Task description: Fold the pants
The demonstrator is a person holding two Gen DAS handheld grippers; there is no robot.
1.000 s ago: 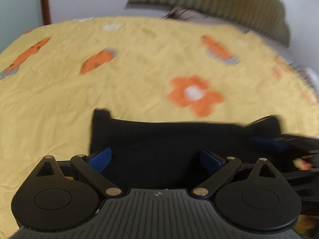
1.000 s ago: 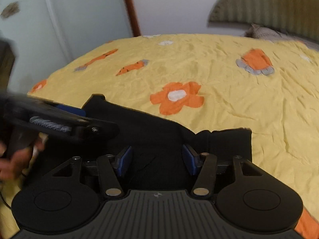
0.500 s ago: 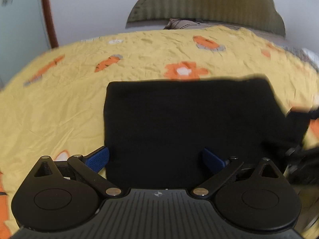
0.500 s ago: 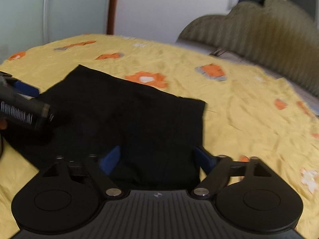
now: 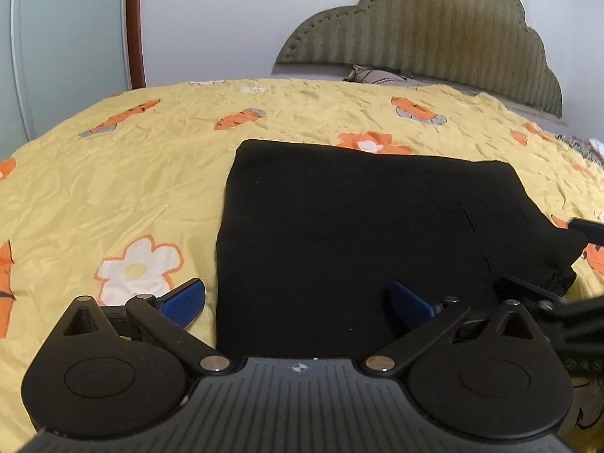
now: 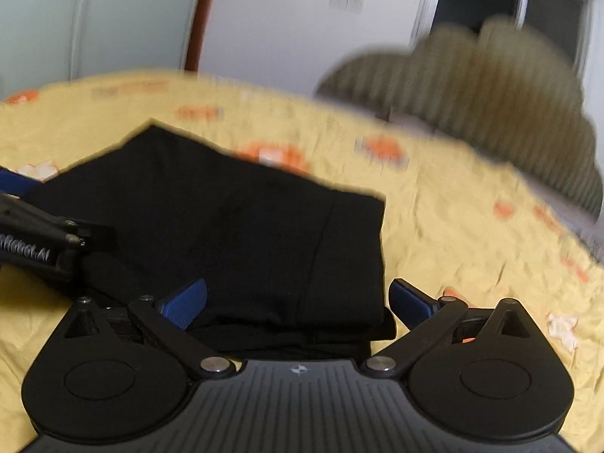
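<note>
Yellow bedding with orange and white flowers covers the bed (image 5: 113,196), which stands against a white wall with an olive padded headboard (image 5: 434,34) at its far end. Black pants (image 5: 358,226) lie folded into a flat, roughly rectangular stack on the bedspread, directly ahead of both grippers. The left gripper (image 5: 296,300) has its jaws spread wide: one blue pad (image 5: 183,300) sits over bare bedspread just beside the near left edge of the pants, the other over the black cloth, and neither pad presses on anything. The right gripper (image 6: 298,302) has just been opening and now stands fully spread, with the near right corner of the folded pants (image 6: 241,234) between its fingers but not clamped. The right wrist view is blurred. Each gripper shows at the edge of the other's view.
</note>
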